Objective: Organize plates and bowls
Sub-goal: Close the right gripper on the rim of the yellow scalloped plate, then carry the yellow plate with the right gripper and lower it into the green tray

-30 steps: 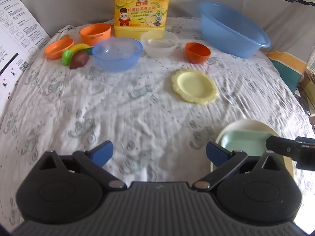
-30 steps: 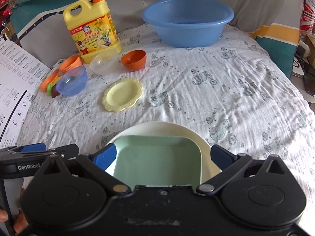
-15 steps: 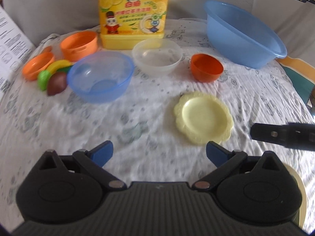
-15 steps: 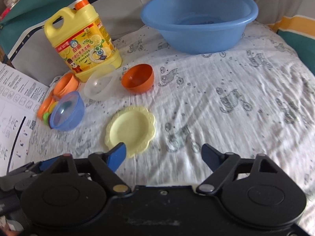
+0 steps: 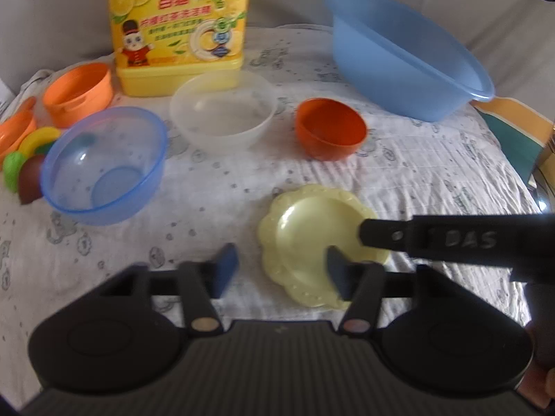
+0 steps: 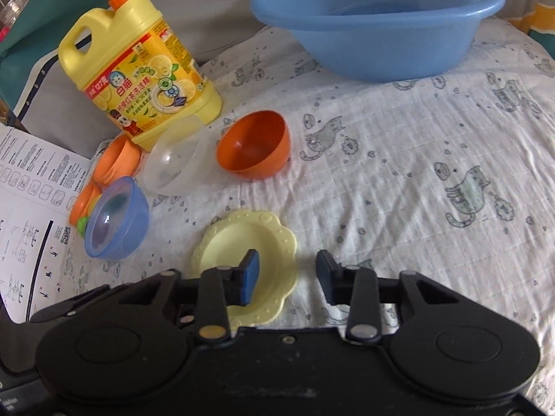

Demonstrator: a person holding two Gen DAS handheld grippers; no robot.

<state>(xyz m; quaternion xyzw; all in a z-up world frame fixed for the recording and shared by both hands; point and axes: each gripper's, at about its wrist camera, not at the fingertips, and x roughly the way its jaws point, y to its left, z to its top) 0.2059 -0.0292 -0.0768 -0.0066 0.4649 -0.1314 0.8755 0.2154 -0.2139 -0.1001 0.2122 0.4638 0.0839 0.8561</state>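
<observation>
A: Gripper state?
B: Right gripper (image 6: 287, 275) is held partly open, nothing clamped. Its left finger is seen over the yellow scalloped plate (image 6: 239, 242); its right finger is over bare cloth just past the plate's rim. Contact cannot be told. Left gripper (image 5: 281, 270) is also parted and empty, its right finger overlapping the same plate (image 5: 305, 232) in view, its left finger over cloth.

A: Plate location?
B: Laid flat on the cat-print sheet (image 6: 416, 173) covering the surface, nearest of all the dishes to both grippers.

A: Other dishes?
B: Orange bowl (image 6: 255, 145) is set beyond the plate, tilted on its side. Clear bowl (image 6: 175, 164) is just left of it, with the yellow detergent jug (image 6: 138, 76) behind. Translucent blue bowl (image 6: 116, 218) is seen left of the plate; toy fruit (image 5: 24, 170) and two orange containers (image 5: 78, 92) are placed beside it. Large blue basin (image 6: 378, 17) is at the far right. Printed sheet (image 6: 27, 215) is seen at the left edge.
</observation>
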